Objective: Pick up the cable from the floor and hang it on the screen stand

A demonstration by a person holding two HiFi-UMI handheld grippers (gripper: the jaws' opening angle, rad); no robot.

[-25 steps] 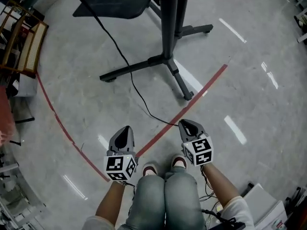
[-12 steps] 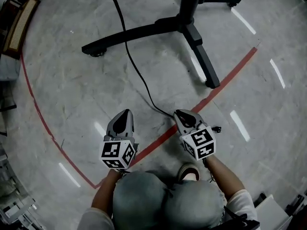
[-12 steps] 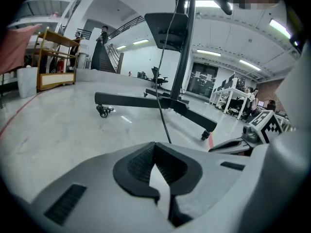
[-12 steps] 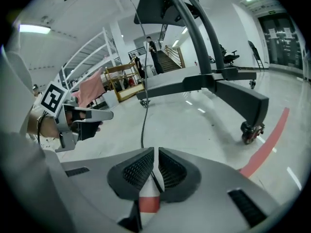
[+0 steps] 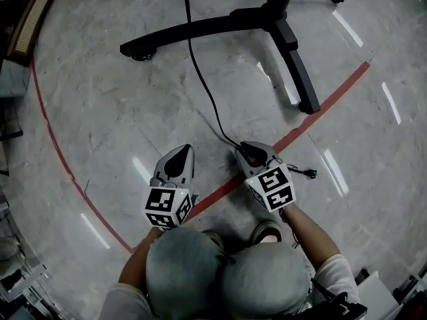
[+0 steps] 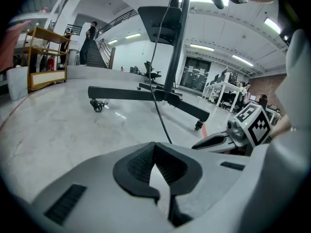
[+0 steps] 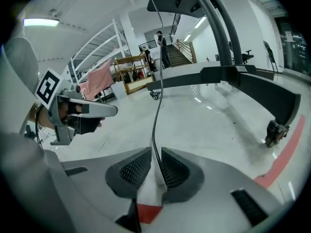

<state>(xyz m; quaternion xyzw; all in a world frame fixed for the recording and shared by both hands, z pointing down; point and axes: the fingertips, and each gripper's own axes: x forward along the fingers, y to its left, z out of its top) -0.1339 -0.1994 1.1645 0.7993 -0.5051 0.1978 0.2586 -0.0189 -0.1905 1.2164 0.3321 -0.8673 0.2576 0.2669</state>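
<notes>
I crouch over the floor [image 5: 100, 112] with both tools held low in front of my knees [image 5: 227, 272]. My right hand-held gripper [image 7: 156, 154] has its jaws narrowly apart, and the black cable [image 7: 154, 115] runs in between them, close against one pad. The gap is wider than the cable, so it isn't pinched. From above, the cable lies on the floor in a long curve. It comes down past the stand [image 5: 200, 29], between two of its black legs, and goes to the tip of that gripper. A short tail comes out on the far side and ends in a small plug [image 5: 308, 173], which lies on the floor just to the right of the tool.

My left hand-held gripper [image 6: 154, 147] is closed, tips meeting, with nothing in them; only grey floor shows through the slit behind the tips. It points forward just beside the right one, apart from the cable.

A red line [image 5: 327, 99] crosses the floor aslant, passing under both tools and just past the end of one stand leg. Another leg ends in a caster [image 5: 140, 55] off to my left. The stand's column rises out of view at the top. A wooden cart [image 6: 46, 57] stands far off on the left.
</notes>
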